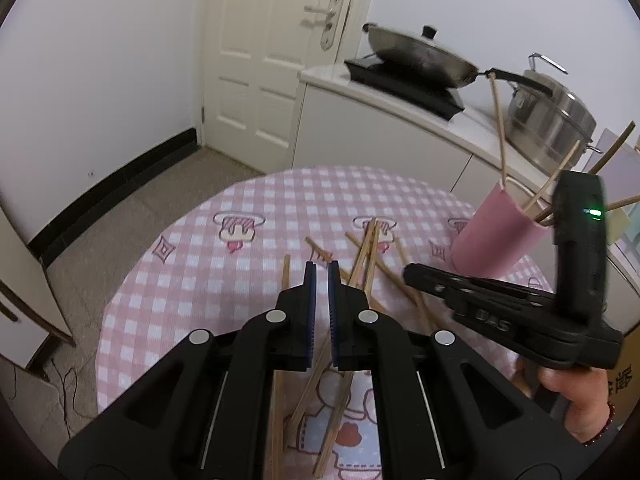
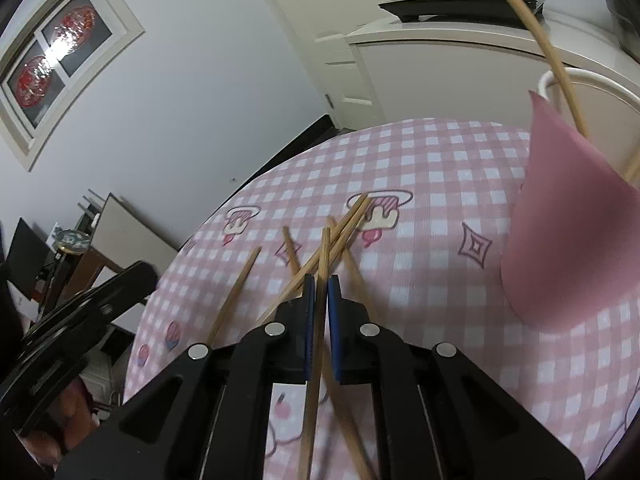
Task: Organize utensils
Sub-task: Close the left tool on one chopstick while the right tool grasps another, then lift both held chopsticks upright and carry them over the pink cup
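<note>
White walls [image 1: 120, 80] and a panelled white door [image 1: 264, 60] stand beyond the fingers; grey floor [image 1: 132, 216] with black skirting; a framed window [image 2: 56, 52] upper left.
</note>
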Available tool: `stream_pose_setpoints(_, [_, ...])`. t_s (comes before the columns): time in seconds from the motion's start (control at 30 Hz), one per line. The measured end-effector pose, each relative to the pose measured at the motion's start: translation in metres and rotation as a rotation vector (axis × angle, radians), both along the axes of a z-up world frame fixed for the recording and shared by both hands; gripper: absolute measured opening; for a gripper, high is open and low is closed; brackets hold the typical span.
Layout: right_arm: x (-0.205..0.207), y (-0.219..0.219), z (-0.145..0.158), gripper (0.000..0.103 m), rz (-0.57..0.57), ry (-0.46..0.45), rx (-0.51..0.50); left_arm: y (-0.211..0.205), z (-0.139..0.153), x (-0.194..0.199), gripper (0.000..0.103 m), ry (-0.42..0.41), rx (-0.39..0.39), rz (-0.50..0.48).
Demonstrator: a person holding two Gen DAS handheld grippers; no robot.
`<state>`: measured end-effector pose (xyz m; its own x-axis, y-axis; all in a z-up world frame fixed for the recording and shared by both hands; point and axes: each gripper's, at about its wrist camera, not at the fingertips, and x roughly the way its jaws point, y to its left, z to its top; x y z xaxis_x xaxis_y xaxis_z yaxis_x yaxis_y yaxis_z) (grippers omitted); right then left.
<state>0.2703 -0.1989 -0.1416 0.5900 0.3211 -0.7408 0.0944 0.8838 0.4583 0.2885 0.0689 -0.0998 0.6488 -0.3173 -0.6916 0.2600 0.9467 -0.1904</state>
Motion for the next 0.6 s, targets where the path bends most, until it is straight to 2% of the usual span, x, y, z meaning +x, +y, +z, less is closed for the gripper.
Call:
stream_pose_setpoints(0.33, [0.001,-0.001,-0.005,0.005,0.008,0.0,0.009,0.003,-0.035,0.024,0.008,0.137,0.069,0.048])
stream_pose_setpoints(0.37, [0.001,-0.002,-0.006,0.005,0.009,0.002,0.011,0.003,-0.041,0.028,0.015,0.154,0.076,0.051])
stream_pose_setpoints(0.4, [0.002,-0.002,-0.007,0.005,0.011,0.002,0.013,0.002,-0.045,0.031,0.029,0.169,0.075,0.052])
stream_pose_setpoints(0.47, [0.003,-0.001,-0.009,0.005,0.016,0.004,0.018,0.002,-0.05,0.035,0.047,0.173,0.079,0.066])
stream_pose_setpoints(0.6, [0.004,-0.001,-0.011,0.005,0.024,0.006,0.023,-0.004,-0.06,0.042,0.045,0.181,0.123,0.065])
